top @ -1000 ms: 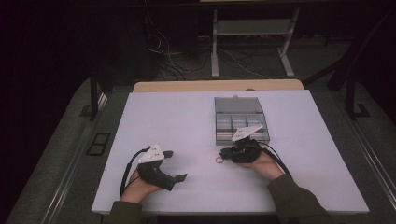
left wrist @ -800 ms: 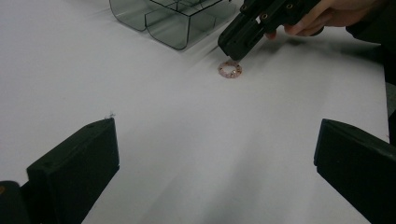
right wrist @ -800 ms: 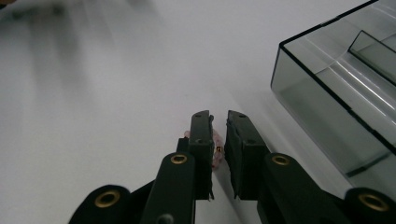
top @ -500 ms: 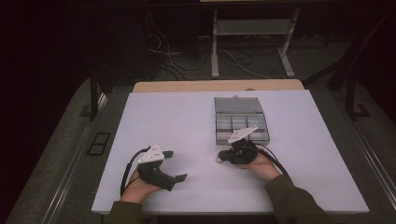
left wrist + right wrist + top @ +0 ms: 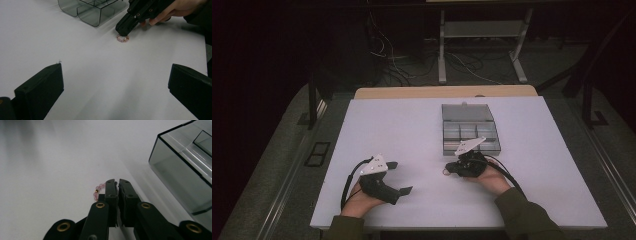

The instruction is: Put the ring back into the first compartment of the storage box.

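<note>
White tabletop (image 5: 412, 125), seen from above and along each gripper. A grey compartmented box (image 5: 469, 131) with clear walls stands on it and serves as the landmark; its lid lies open on the far side. The right gripper (image 5: 448, 171) rests just in front of the box's near edge, its jaws lowered to the tabletop. They have just been closing and now stand almost pressed together, pinching a small bracelet of pink beads (image 5: 97, 191); most of the loop lies on the tabletop beside the jaw tips, just in front of the box and apart from it. The left gripper (image 5: 399, 177) lies well to the left of the box, jaws spread wide, nothing between them.
</note>
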Motion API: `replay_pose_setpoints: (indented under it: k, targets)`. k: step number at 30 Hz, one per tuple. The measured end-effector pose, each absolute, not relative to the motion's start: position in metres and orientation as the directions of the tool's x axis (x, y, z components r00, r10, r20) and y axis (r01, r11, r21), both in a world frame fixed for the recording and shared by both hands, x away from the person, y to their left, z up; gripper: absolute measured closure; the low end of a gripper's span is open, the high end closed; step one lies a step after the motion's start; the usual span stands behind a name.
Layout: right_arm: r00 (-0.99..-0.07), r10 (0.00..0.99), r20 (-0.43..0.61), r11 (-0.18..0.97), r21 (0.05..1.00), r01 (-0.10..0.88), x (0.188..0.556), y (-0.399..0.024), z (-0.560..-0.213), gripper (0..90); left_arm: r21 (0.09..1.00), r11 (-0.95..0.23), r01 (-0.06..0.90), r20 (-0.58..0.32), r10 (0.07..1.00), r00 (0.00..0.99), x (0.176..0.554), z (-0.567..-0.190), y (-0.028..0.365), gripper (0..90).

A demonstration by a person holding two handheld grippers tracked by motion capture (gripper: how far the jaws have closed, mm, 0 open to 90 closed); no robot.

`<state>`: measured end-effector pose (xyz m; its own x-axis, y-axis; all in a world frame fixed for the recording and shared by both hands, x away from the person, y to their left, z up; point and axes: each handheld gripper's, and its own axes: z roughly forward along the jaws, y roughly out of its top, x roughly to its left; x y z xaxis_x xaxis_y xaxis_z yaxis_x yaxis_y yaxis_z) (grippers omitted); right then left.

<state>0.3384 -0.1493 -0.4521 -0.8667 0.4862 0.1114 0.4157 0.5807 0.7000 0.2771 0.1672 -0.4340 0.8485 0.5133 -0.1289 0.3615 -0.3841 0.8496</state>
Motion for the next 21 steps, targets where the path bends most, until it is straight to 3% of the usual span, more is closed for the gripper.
replay_pose_setpoints:
  k: [21]
  targets:
    - [-0.863, 0.488, 0.130, 0.546, 0.726, 0.418, 0.3380, -0.1562, -0.4442, 87.1, 0.850, -0.390, 0.355, -0.123, 0.508, 0.853, 0.2770, -0.4344, 0.1665, 0.0]
